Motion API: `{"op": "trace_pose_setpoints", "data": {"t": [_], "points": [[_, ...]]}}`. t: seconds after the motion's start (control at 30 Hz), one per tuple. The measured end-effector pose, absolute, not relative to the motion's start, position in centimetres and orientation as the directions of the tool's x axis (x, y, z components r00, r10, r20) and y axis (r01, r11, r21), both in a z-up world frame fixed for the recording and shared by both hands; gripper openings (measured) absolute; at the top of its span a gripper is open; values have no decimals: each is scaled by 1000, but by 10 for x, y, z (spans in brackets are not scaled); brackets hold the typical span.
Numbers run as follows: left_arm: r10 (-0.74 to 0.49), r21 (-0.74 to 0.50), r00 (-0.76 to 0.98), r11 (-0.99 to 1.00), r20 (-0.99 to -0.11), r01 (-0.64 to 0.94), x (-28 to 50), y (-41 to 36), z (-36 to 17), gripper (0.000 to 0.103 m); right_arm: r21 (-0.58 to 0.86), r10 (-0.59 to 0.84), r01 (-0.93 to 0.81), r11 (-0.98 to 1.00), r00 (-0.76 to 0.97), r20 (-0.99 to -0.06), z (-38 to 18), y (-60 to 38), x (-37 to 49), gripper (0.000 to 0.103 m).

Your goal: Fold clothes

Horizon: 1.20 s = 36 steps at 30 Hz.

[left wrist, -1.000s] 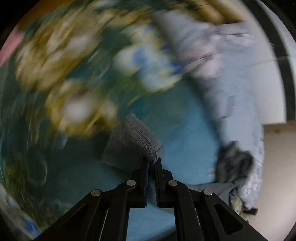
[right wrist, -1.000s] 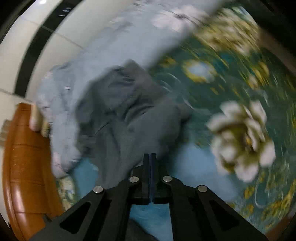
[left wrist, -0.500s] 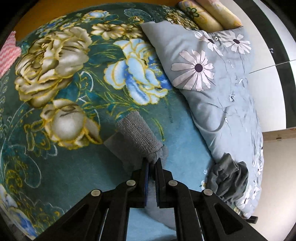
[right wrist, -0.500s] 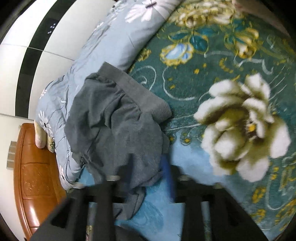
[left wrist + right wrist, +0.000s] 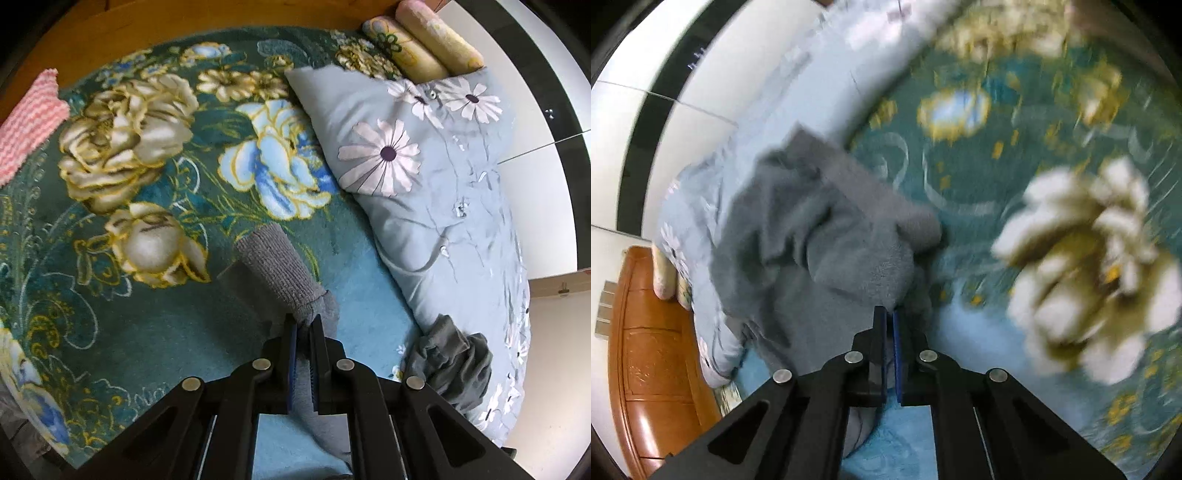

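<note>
Your left tongs (image 5: 303, 323) are pinched tight on the grey garment (image 5: 275, 271), just behind its ribbed cuff (image 5: 271, 258); the cuff sticks out ahead of the tips and hangs a little above the bed, while the rest of the cloth trails back down between the arms of the tool. Your right tongs (image 5: 889, 312) are closed too, their blue pads (image 5: 897, 332) nipping a fold at the near edge of the same grey fabric (image 5: 812, 240), which lies crumpled in a heap in front of them; that view is smeared by motion, so the finer creases cannot be made out. Under both tools spreads the bed's teal blanket (image 5: 147, 332), printed with large cream and blue flowers. In the left view, the bunched end of the garment (image 5: 454, 365) sits to the right of the tongs, at the foot of a pale blue floral quilt (image 5: 424, 184), partly resting on its edge. Farther off along that quilt, two rolled yellow-and-pink bolsters (image 5: 424, 48) lie at the head of the bed, and a pink striped cloth (image 5: 26, 125) lies at the blanket's far left edge. In the right view, beyond the heap, a brown wooden bed frame (image 5: 646, 350) shows at the left, with a white wall crossed by a dark band (image 5: 646, 122) behind it.
</note>
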State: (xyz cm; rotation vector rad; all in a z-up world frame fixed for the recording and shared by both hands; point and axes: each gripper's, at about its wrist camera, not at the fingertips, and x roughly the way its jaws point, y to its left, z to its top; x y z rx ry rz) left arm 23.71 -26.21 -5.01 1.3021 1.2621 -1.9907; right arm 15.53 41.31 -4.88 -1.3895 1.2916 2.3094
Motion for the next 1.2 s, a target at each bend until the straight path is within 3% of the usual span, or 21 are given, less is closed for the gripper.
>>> {"op": "trace_pose_setpoints", "data": {"t": [0.17,0.5,0.6,0.67,0.77,1.0,1.2], "points": [[112,-464,-472,-481,-874,744,247,-270,-36,6,658,-220,-483,-578,-685,-695,-10,445,204,2],[249,-458,-384,-482,-889,747,186,-246,-97,10,521,-185,-593,-614,-533,-825,-42,449,206,2],[284,-519,-436,-527,-854,673,171,-235,-87,24,510,-175,-599,-618,-527,-831,-38,447,207,2],[294,-549,-471,-560,-832,620,168,-233,-79,49,494,-165,-602,-627,-517,-840,-35,446,203,2],[279,-549,-489,-589,-826,593,177,-239,-79,58,472,-153,-606,-640,-502,-851,-32,443,201,2],[258,-491,-420,-527,-870,693,226,-265,-134,59,438,-147,-618,-653,-464,-874,-32,437,199,2],[255,-479,-406,-509,-878,715,236,-262,-165,54,402,-130,-621,-673,-436,-891,-26,432,195,2]]}}
